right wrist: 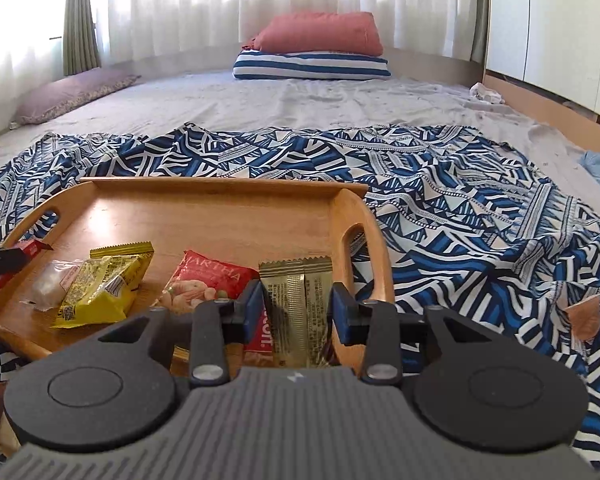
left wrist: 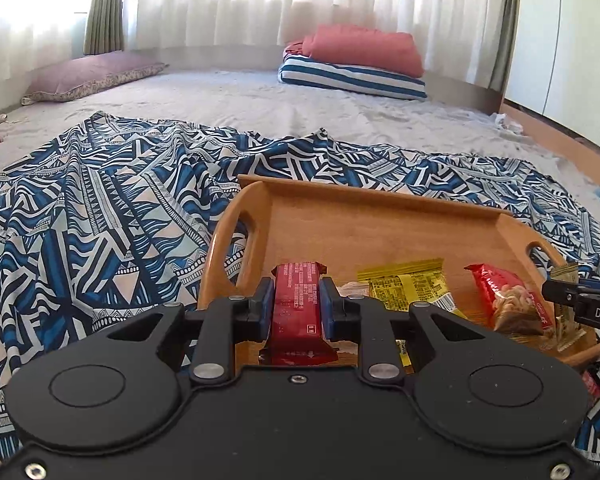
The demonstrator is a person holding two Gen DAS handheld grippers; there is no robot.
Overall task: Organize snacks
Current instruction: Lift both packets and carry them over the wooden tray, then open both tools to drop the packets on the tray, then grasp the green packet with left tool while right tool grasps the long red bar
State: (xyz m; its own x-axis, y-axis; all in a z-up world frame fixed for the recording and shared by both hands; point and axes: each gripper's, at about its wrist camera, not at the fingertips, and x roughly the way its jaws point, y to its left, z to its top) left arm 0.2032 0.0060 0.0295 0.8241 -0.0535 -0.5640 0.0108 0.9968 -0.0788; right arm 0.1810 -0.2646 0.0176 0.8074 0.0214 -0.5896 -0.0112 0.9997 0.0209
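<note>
A wooden tray (left wrist: pixel 380 216) with cut-out handles lies on a blue patterned cloth on the bed; it also shows in the right wrist view (right wrist: pixel 204 208). My left gripper (left wrist: pixel 296 300) is shut on a dark red snack bar (left wrist: pixel 296 312) over the tray's left end. My right gripper (right wrist: pixel 298 304) is shut on a gold snack packet (right wrist: pixel 298 312) over the tray's right end. In the tray lie a yellow packet (left wrist: pixel 412 284) (right wrist: pixel 100 288), a red nut packet (left wrist: pixel 508 300) (right wrist: pixel 208 284) and a small clear packet (right wrist: pixel 52 284).
The blue patterned cloth (right wrist: pixel 460 216) covers the near bed. Beyond it lie a striped pillow (right wrist: pixel 312 66) with a folded red blanket (right wrist: pixel 320 34) and a purple pillow (left wrist: pixel 92 76). A brown scrap (right wrist: pixel 584 316) lies on the cloth at right.
</note>
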